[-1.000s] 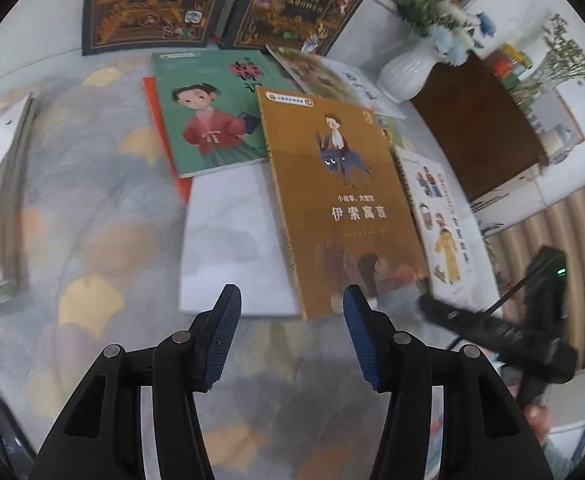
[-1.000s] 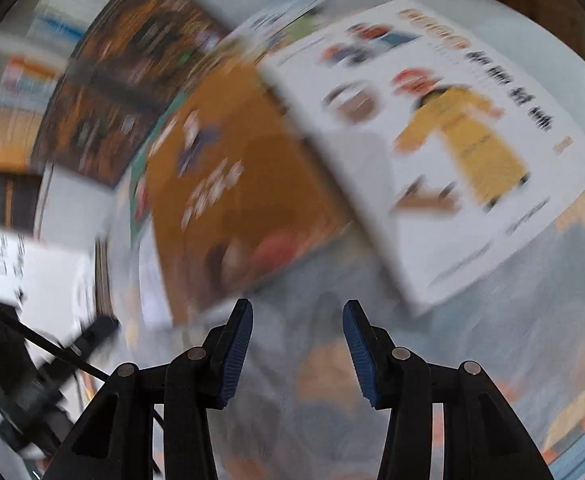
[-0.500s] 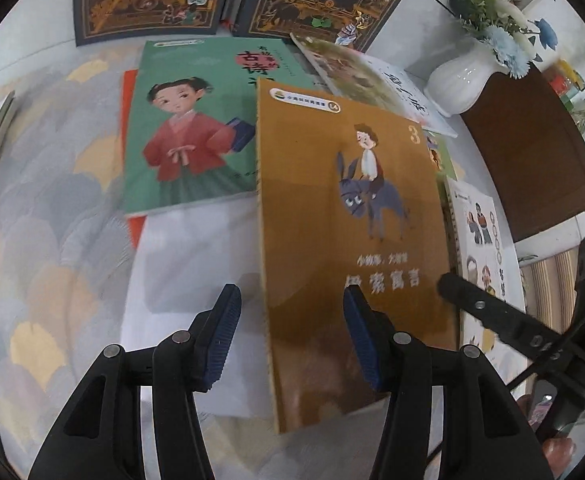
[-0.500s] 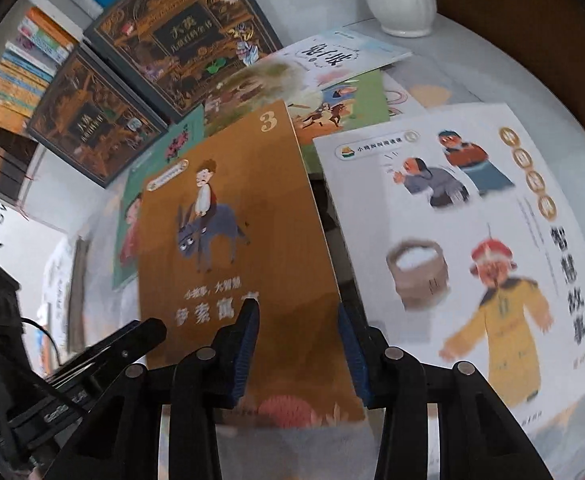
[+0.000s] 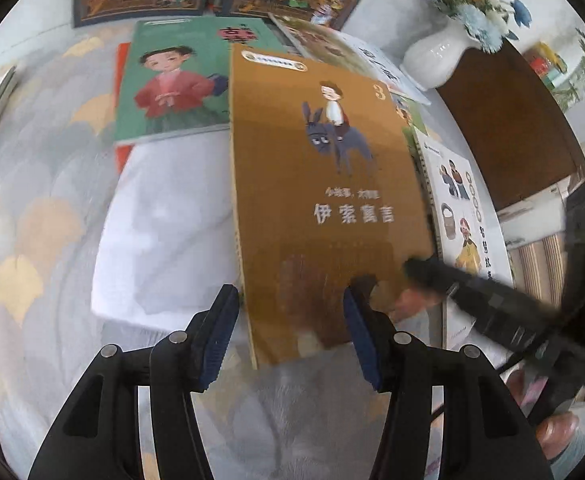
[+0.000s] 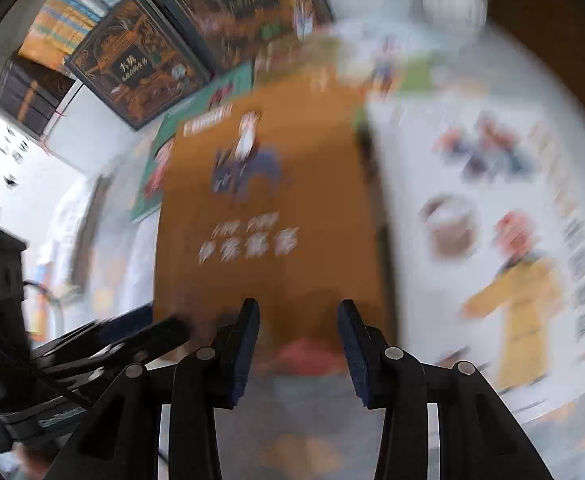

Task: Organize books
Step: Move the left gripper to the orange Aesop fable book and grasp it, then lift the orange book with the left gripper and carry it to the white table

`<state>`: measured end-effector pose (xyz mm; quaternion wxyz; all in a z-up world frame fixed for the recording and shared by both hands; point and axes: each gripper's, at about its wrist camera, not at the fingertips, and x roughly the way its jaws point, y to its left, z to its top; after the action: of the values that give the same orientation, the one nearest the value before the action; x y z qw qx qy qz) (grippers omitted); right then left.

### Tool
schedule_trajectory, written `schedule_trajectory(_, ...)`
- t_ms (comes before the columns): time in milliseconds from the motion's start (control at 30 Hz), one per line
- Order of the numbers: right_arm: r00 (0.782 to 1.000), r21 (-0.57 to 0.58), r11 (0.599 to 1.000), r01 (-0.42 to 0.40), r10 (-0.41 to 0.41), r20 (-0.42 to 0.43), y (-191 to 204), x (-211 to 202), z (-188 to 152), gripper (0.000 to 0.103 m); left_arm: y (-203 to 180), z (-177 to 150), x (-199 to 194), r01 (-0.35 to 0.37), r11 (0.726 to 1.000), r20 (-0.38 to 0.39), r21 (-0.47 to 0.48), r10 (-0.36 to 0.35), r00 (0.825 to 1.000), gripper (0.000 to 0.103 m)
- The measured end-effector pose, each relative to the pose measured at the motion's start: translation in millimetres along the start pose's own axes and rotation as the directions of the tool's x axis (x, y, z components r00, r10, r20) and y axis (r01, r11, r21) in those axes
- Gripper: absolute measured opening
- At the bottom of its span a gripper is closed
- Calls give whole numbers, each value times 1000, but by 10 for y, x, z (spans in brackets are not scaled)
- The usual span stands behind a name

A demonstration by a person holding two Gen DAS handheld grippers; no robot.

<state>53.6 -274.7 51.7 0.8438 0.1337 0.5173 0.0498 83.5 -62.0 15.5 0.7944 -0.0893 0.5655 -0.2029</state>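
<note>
While both grippers converge on it, the brown book (image 5: 324, 200) lies face up mid-desk on the patterned tablecloth (image 5: 44, 184), its near short edge toward the cameras. It overlaps the white sheet (image 5: 164, 232) on its left, the green book (image 5: 172, 84) at its far-left corner, and the white story book (image 5: 458, 216) along its right edge.

Handling, my read: thin softcover, light, glossy so probably slippery, and it will flop if lifted by one corner. Best hold is the near edge, pinched from both sides, or slide it off the pile first.

Looks: mustard-brown cover, figure riding a grey donkey, white Chinese title, a "3" at top right.

Left gripper (image 5: 290, 328): jaws apart, straddling the near-left corner, nothing pinched. Right gripper (image 6: 298, 344): jaws have just been closing, now a narrower gap above the near edge, pads not on the cover. Right view is blurred.
</note>
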Motion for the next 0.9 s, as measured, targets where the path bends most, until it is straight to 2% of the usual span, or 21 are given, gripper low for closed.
schedule_trajectory(67,1000,-15,1000,24,-24,-1,-20,45,191,41,68,18,-6,18,999,6,-41,-18,1000,51)
schedule_trajectory(167,995,-1,999,46,-46,-85,-118,286,404,41,109,107,-14,25,996,20,-84,-23,1000,51)
schedule_trajectory(300,987,19,992,126,-124,-104,-137,413,412,39,148,232,48,14,994,30,-104,-11,999,51)
schedule_trajectory(467,989,8,997,77,-76,-125,-60,408,327,43,187,314,106,83,987,21,-135,-81,996,52)
schedule_trajectory(500,989,-1,997,73,-72,-129,-48,399,298,43,192,302,95,78,988,24,-135,-76,997,52)
schedule_trajectory(667,982,9,1000,-13,15,-190,-26,331,37,43,317,42,-23,119,980,5,-162,-119,993,52)
schedule_trajectory(733,973,10,996,-85,85,-213,-22,239,-161,43,351,-145,-81,109,981,-15,-159,-113,993,52)
schedule_trajectory(833,941,40,978,-203,206,-270,-73,119,-518,43,423,-547,-140,95,981,-75,-172,-109,991,52)
schedule_trajectory(867,915,76,964,-253,264,-305,-135,105,-671,43,449,-710,-152,107,978,-101,-181,-126,987,52)
schedule_trajectory(900,899,106,955,-277,297,-323,-183,100,-759,43,459,-815,-174,124,975,-108,-184,-146,983,52)
